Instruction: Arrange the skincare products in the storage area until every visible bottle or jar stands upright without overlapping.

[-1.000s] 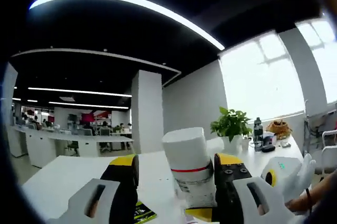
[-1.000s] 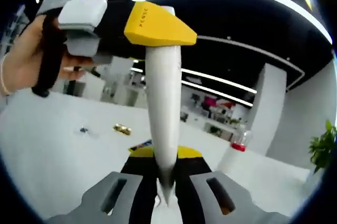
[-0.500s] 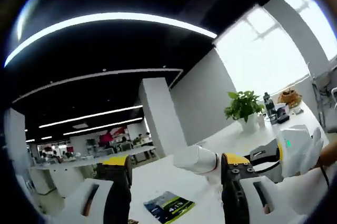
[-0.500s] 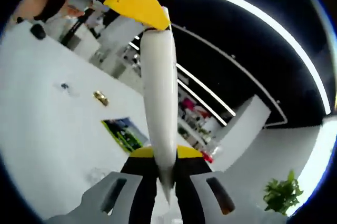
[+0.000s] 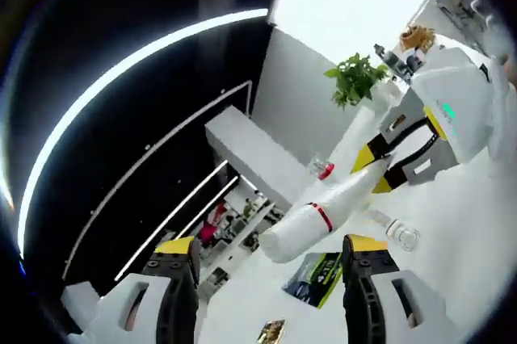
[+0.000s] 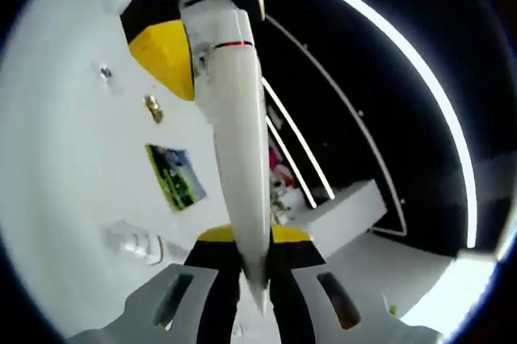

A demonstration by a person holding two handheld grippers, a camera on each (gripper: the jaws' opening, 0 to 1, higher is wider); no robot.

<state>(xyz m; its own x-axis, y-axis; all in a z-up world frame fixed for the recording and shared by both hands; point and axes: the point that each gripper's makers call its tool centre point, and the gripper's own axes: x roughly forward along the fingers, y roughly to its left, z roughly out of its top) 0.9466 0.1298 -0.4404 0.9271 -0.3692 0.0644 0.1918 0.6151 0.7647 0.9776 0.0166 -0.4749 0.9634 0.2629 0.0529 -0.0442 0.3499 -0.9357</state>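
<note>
A white tube with a red band near its cap is held in the air, slanting across the left gripper view. My right gripper is shut on its flat crimped end, and the tube runs straight up from the jaws. In the left gripper view the right gripper comes in from the right, holding that end. My left gripper is open, and the tube's cap end lies between its jaw tips, touching neither. The left gripper straddles the cap at the top of the right gripper view.
On the white table lie a green booklet, a small clear bottle on its side and a small gold item. A potted plant stands at the far end. The booklet and clear bottle lie left of the tube.
Both cameras have rolled and tilted sharply. The cap no longer rests against the left gripper's right jaw and now sits mid-gap. The right gripper has kept its hold on the tube.
</note>
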